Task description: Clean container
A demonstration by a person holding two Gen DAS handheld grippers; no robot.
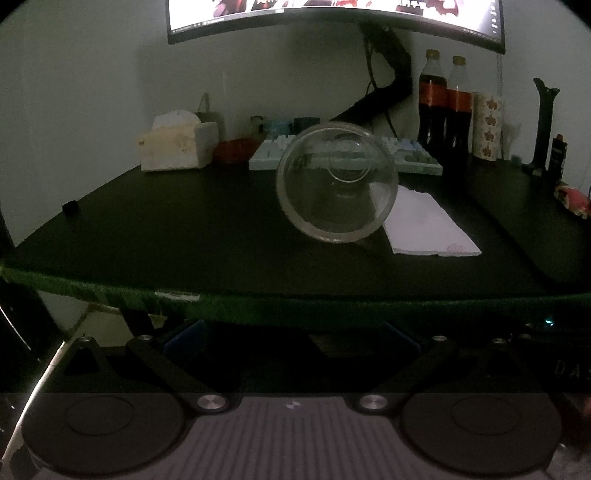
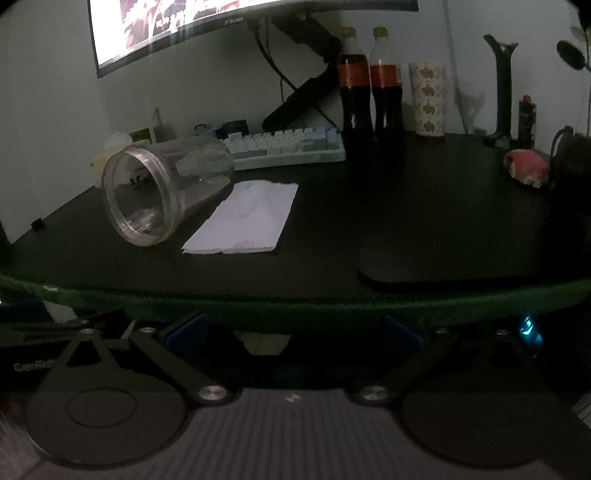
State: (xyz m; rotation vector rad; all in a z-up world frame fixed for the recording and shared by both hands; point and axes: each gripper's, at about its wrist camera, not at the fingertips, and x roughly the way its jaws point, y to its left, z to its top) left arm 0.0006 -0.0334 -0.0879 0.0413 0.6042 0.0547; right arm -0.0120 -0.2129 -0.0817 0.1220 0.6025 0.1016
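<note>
A clear plastic container (image 1: 337,184) lies on its side on the black desk (image 1: 184,229), its open mouth facing me. In the right wrist view the same container (image 2: 162,188) is at the left, and it looks empty. A white folded napkin (image 1: 424,225) lies flat just right of it, and the right wrist view shows this napkin (image 2: 247,218) too. My left gripper (image 1: 293,334) hangs open below the desk's front edge, well short of the container. My right gripper (image 2: 293,330) is also open, below the edge, with nothing between its blue fingertips (image 2: 186,328).
At the back stand a pale keyboard (image 2: 284,147), two cola bottles (image 2: 369,88), a patterned paper cup (image 2: 428,98) and a tissue box (image 1: 177,146), under a lit monitor (image 1: 332,14). A dark mouse mat (image 2: 461,240) and a pink object (image 2: 528,168) lie right. The desk edge (image 2: 295,299) is green.
</note>
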